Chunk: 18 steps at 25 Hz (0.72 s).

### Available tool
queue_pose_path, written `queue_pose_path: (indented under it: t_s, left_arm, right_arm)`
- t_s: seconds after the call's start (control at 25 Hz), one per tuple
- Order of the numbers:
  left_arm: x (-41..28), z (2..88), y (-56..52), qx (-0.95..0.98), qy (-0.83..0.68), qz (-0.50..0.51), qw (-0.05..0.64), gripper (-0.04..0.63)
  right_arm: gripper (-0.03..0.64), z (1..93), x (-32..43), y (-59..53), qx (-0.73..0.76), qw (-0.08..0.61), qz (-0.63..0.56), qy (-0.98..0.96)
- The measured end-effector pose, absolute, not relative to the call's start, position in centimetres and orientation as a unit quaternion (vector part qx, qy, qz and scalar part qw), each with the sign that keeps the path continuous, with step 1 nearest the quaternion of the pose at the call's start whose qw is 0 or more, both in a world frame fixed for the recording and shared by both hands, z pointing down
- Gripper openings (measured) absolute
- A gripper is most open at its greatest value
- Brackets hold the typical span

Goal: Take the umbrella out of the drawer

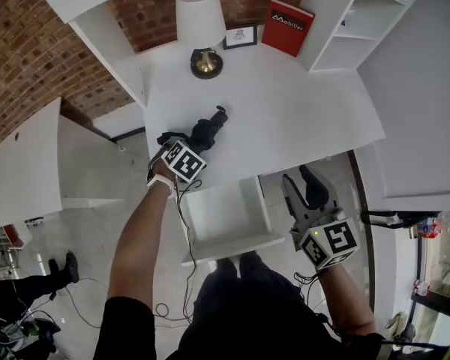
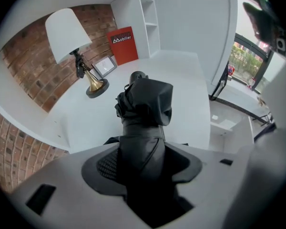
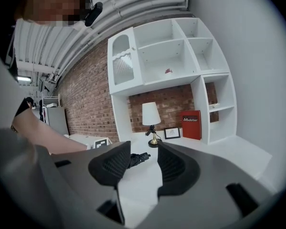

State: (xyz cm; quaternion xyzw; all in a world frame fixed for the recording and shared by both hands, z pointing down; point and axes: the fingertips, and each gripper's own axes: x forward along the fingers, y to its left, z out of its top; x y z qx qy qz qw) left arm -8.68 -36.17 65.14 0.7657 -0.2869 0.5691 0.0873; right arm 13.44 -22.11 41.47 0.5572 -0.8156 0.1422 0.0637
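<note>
A folded black umbrella [image 1: 210,130] lies along the near left part of the white desk top [image 1: 300,111], its handle end pointing at the lamp. My left gripper [image 1: 196,144] is shut on its near end. In the left gripper view the umbrella [image 2: 145,104] fills the gap between the jaws [image 2: 140,161]; I cannot tell whether it touches the desk. My right gripper [image 1: 298,180] hangs at the desk's front edge, right of the pulled-out white drawer [image 1: 232,247], its jaws open with nothing between them [image 3: 144,163]. The right gripper view catches the umbrella [image 3: 137,158] far off.
At the back of the desk stand a brass lamp with a white shade [image 1: 202,21], a small picture frame [image 1: 240,36] and a red book [image 1: 287,27]. White shelves [image 1: 360,21] rise at the right. A lower white cabinet [image 1: 30,163] stands to the left. Cables [image 1: 172,306] trail on the floor.
</note>
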Motion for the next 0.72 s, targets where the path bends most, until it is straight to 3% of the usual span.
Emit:
queue_pose_path:
  t_s: [0.36,0.72]
  left_arm:
    - [-8.9,69.1,-38.4,0.744,-0.279,0.597,0.114,0.247]
    - [-8.8,68.3,-38.8,0.758,-0.296,0.576,0.083,0.281]
  right_arm:
    - [0.175,42.9,14.6,-23.1,0.570,0.071,0.155,-0.804]
    - [0.175,42.9,14.0,-23.7,0.563,0.067,0.158,-0.809]
